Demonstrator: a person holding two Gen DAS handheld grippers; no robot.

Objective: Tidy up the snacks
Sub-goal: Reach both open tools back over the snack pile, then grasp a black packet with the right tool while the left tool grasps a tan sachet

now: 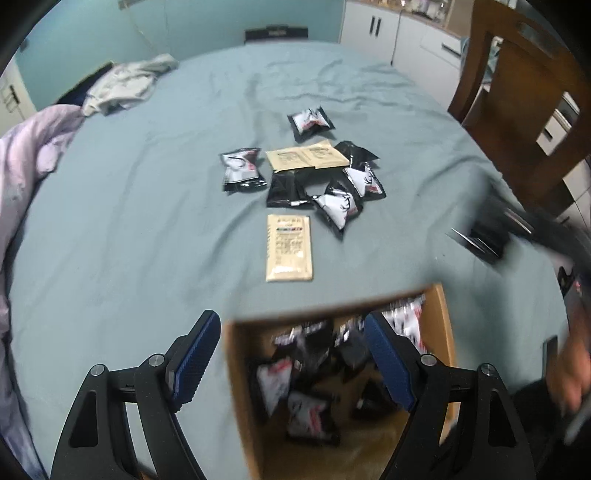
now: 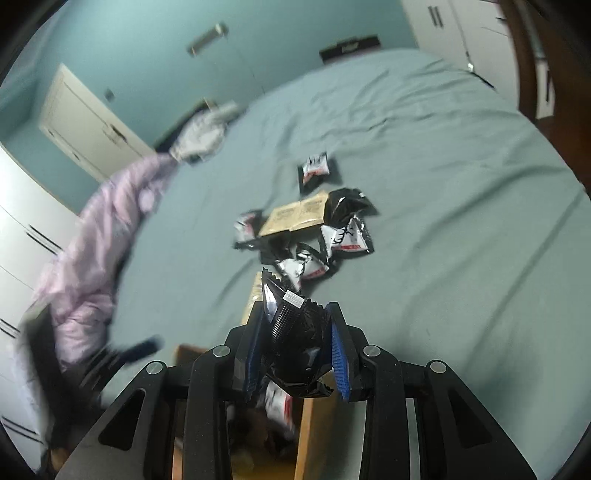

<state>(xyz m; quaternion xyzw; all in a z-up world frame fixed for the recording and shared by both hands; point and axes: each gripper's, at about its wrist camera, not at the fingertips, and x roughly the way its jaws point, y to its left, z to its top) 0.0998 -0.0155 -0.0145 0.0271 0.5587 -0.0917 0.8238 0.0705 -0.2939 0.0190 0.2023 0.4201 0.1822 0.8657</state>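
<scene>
Several black-and-white snack packets (image 1: 338, 208) and beige sachets (image 1: 289, 248) lie in a loose group on the blue-grey bed sheet (image 1: 147, 221). A cardboard box (image 1: 240, 369) holding several packets sits near me, under both grippers. My left gripper (image 1: 291, 350) is open and empty, its jaws straddling the box's near-left corner. My right gripper (image 2: 297, 332) is shut on a black snack packet (image 2: 291, 332), held above the box (image 2: 306, 424). The same group of packets (image 2: 343, 238) lies beyond it. The right gripper also shows blurred in the left wrist view (image 1: 491, 236).
A pink quilt (image 1: 22, 177) and crumpled grey clothing (image 1: 125, 85) lie at the bed's left side. A wooden chair (image 1: 524, 110) stands at the right. White cabinets (image 1: 373, 29) line the far wall. A dark headboard item (image 1: 277, 33) is at the far edge.
</scene>
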